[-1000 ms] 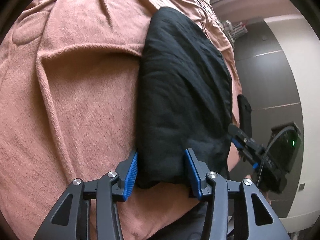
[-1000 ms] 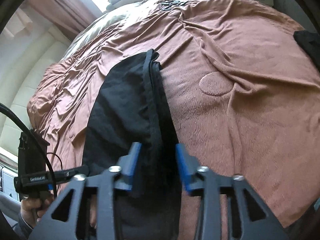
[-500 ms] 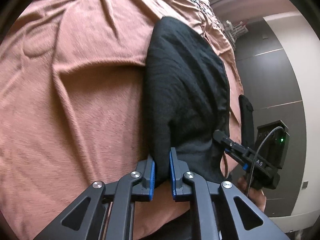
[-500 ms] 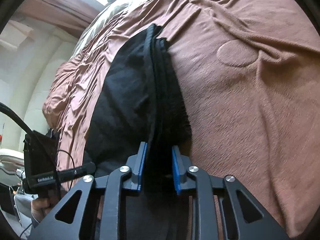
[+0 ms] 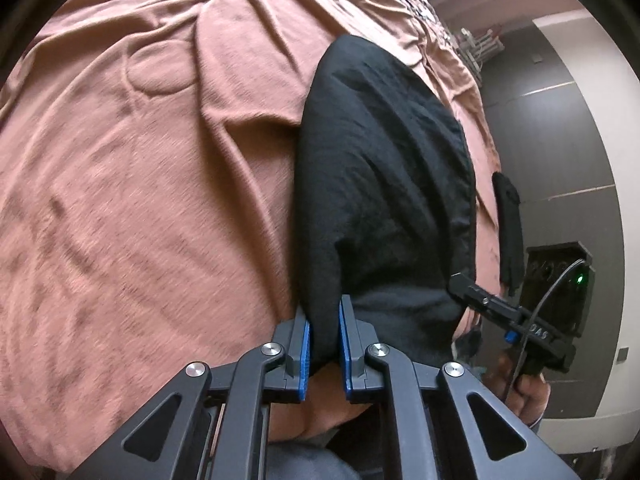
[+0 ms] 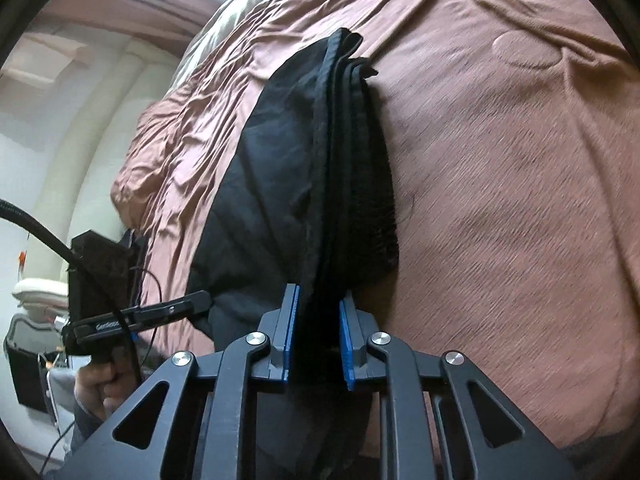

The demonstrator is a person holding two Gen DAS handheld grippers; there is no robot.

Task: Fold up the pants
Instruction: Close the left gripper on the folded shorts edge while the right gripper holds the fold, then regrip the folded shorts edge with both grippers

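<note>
On the bed, spread with a wrinkled rust-pink plush blanket point(image 5: 152, 208), lies a folded pair of black fabric pants point(image 5: 384, 184), stretched lengthwise away from both cameras along the blanket's side nearest the room. The left tool point(image 5: 324, 344) is clenched on the near edge of the pants: its blue pads point(image 5: 305, 354) press a bunched fold of black cloth between them, having just been closing onto it. In the right wrist view the right tool point(image 6: 316, 340) likewise grips the pants, its blue pads point(image 6: 289, 336) squeezing a stack of several layered edges whose seams run straight up the picture; its jaws too have just been closing on the cloth. Each view shows the other tool off to the side, held in a person's hand point(image 6: 98, 384) with a black cable point(image 6: 48, 240) trailing from it. A round embossed patch point(image 6: 526, 50) marks the blanket beside the pants. Beyond the bed's edge, a second dark piece of cloth point(image 5: 508, 228) hangs by a grey wall panel point(image 5: 560, 148).
</note>
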